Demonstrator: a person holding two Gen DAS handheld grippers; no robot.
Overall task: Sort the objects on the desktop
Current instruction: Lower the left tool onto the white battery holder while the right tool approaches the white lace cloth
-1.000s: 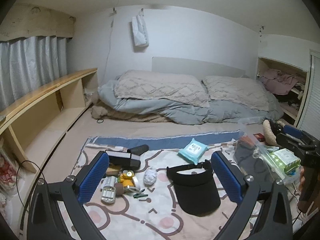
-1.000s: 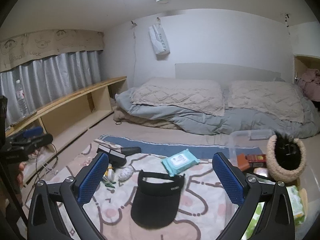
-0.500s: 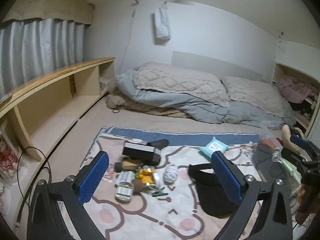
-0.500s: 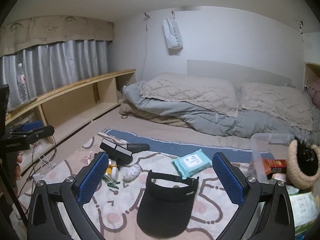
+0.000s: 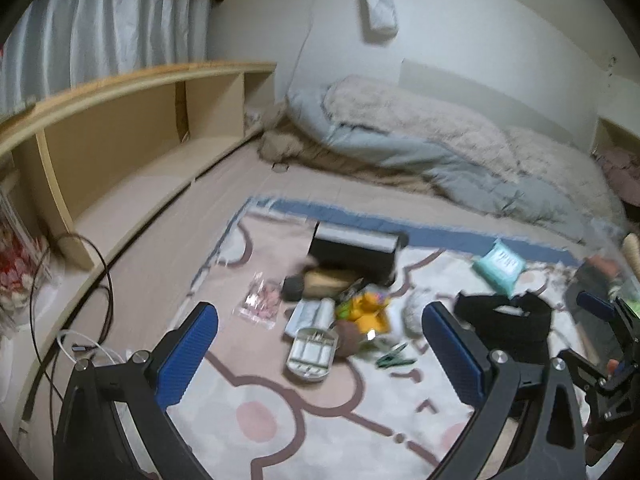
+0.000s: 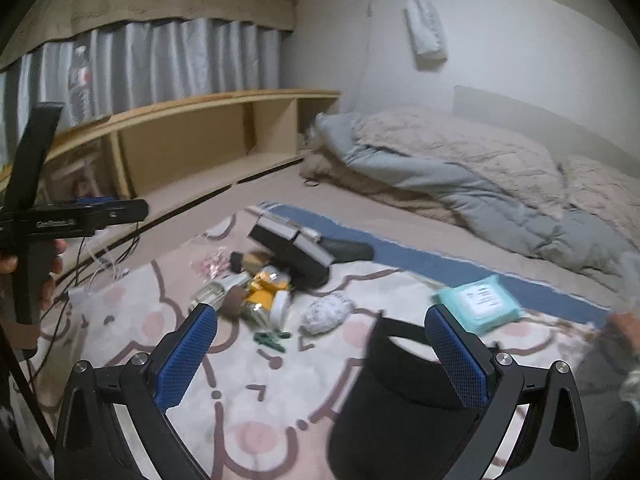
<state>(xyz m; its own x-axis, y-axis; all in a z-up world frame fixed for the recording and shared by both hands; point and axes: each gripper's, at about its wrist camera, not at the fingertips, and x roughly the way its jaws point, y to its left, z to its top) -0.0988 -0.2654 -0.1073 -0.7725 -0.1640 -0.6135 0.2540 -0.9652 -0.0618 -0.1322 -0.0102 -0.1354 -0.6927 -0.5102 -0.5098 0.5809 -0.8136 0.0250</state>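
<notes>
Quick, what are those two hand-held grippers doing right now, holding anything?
Left hand-held gripper: open, holding nothing, above the pile of small items.
Right hand-held gripper: open, holding nothing, above the mat.

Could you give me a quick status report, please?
Left gripper and right gripper open, empty. Clutter pile and black visor unsorted on the blanket. Nothing blocking.
</notes>
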